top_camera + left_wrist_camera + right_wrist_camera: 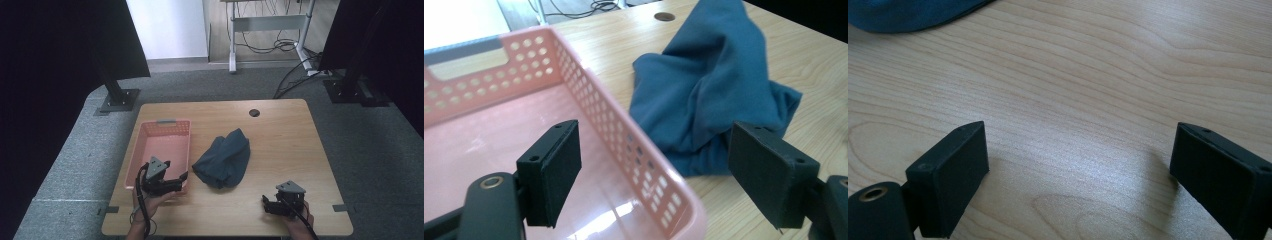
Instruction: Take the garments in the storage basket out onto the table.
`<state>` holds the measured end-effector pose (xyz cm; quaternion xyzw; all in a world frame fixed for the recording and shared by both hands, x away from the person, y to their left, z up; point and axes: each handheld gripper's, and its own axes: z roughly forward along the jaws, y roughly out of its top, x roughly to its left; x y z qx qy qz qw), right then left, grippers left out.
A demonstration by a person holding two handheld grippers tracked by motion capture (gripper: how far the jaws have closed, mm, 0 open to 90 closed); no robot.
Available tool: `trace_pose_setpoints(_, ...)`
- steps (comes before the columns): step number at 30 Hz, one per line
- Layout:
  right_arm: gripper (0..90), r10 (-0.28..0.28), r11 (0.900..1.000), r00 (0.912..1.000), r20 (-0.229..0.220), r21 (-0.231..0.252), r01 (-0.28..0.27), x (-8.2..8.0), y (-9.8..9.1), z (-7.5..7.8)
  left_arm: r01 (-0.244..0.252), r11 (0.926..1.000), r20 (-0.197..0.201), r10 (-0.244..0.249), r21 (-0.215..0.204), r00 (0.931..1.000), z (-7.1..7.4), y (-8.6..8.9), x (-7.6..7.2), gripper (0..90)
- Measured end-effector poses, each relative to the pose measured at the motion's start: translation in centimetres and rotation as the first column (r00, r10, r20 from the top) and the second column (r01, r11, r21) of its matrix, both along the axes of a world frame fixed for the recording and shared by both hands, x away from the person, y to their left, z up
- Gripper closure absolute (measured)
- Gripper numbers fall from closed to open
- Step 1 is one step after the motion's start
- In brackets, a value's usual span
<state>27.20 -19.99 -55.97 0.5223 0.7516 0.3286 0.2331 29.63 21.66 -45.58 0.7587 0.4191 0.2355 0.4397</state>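
A crumpled dark blue cloth (223, 158) lies in the middle of the wooden table (280, 135), just right of a pink perforated basket (161, 135). My left gripper (176, 182) hovers open over the basket's near right corner. In the left gripper view its jaws straddle the basket rim (634, 145), and the blue cloth (714, 90) lies just beyond. My right gripper (267, 204) is open near the table's front edge, right of the cloth. In the right gripper view its jaws (1078, 180) stand wide over bare wood, with an edge of the cloth (908, 12) at the top left.
The basket holds nothing. A round cable hole (254, 112) sits near the table's far edge. Black stands (117, 97) and dark panels flank the table on grey carpet, and a desk frame with cables (280, 40) stands beyond.
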Motion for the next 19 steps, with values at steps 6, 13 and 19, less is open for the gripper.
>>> trace_pose_setpoints(6,8.2,-0.001,1.0,1.0,0.0,0.0,0.001,0.0,0.0,0.0,-0.019,0.9997,-0.006,0.019,-0.013,0.9998,-0.6,1.2,-0.6,21.5)
trace_pose_setpoints(13,8.2,-0.002,1.0,1.0,0.001,-0.001,0.002,0.0,0.0,0.0,-0.031,0.9995,-0.015,0.03,-0.012,0.9994,-1.1,1.6,-0.7,21.5)
trace_pose_setpoints(19,8.2,-0.001,1.0,1.0,0.0,0.0,0.001,0.0,0.0,0.0,-0.03,0.9995,-0.015,0.029,-0.01,0.9995,-1.2,1.5,-0.6,21.5)
